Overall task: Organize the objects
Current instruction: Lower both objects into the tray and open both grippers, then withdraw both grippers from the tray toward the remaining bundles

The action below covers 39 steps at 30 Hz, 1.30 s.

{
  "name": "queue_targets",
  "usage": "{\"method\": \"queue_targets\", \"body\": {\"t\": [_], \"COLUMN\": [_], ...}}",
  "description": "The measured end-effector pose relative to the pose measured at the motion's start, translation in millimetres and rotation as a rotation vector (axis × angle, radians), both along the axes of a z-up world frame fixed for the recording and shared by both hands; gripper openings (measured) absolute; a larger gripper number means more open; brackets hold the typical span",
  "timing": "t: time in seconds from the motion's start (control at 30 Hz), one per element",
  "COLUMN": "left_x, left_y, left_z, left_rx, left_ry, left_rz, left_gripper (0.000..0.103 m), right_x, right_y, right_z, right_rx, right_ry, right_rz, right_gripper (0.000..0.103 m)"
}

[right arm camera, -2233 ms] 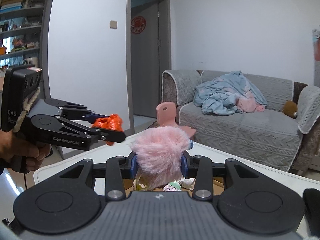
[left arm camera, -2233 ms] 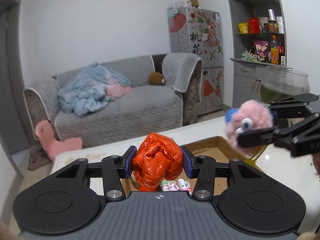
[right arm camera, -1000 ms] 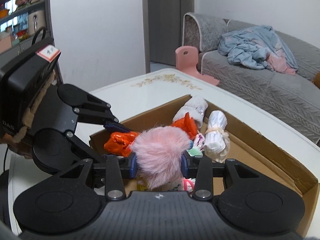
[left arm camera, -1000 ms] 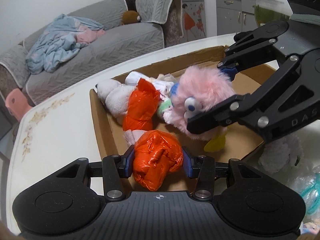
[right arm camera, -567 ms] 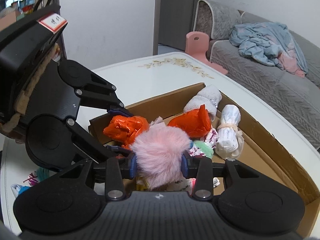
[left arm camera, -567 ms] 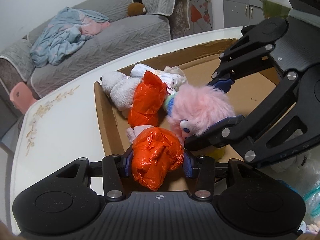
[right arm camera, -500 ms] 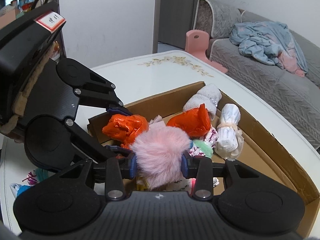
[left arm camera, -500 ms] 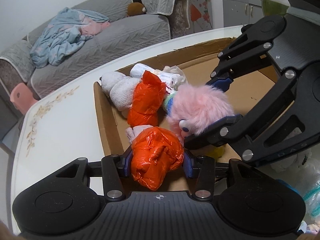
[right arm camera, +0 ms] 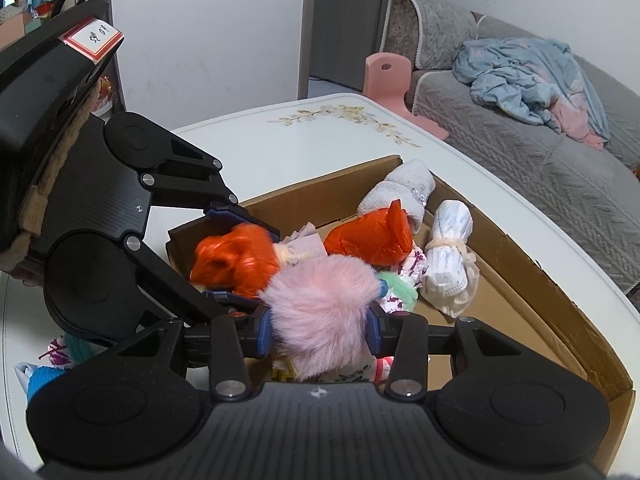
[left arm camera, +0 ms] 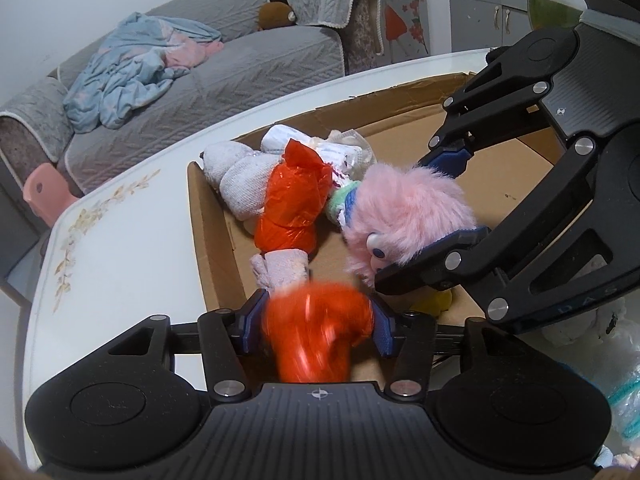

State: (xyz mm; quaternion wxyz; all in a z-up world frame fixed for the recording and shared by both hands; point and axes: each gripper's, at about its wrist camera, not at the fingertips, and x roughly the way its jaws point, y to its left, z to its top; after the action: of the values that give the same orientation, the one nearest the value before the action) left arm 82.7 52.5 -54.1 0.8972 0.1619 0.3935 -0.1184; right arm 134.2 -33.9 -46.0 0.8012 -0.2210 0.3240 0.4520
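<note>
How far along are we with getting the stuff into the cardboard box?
Done: an orange bag bundle and white rolled cloths lie in the cardboard box. In hand: the left gripper is opening around a second orange bundle; the right gripper is opening around the pink plush. Left: small items outside the box.

A grey sofa (left arm camera: pixel 224 68) carries a crumpled blue blanket (left arm camera: pixel 132 64); a pink stool (right arm camera: pixel 388 76) stands beside it.

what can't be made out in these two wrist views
- Orange bag bundle in the opening left hand-held gripper: motion-blurred, left wrist view.
- Yellow item: hidden under the pink plush toy and right hand-held gripper.
- Items on the table outside the cardboard box: cut off by gripper bodies.
</note>
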Motion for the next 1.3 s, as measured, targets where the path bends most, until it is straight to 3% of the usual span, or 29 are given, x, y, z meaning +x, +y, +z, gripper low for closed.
{"method": "queue_targets", "body": {"t": [0.2, 0.57, 1.13, 1.3], "left_x": [-1, -13, -35, -48], "left_y": [-6, -5, 7, 7], "left_z": [1, 12, 39, 44], "left_rx": [0.017, -0.001, -0.056, -0.086], "left_ry": [-0.016, -0.032, -0.075, -0.089], "left_rz": [0.008, 0.001, 0.083, 0.103], "left_gripper": [0.081, 0.087, 0.095, 0.096], "right_x": [1, -4, -23, -34], "right_y": [-3, -9, -27, -44], "right_z": [3, 13, 30, 37], "right_rx": [0.013, 0.042, 0.086, 0.12], "right_ry": [-0.005, -0.025, -0.054, -0.066], "right_rz": [-0.003, -0.005, -0.041, -0.079], "right_gripper": [0.047, 0.053, 0.064, 0.074]}}
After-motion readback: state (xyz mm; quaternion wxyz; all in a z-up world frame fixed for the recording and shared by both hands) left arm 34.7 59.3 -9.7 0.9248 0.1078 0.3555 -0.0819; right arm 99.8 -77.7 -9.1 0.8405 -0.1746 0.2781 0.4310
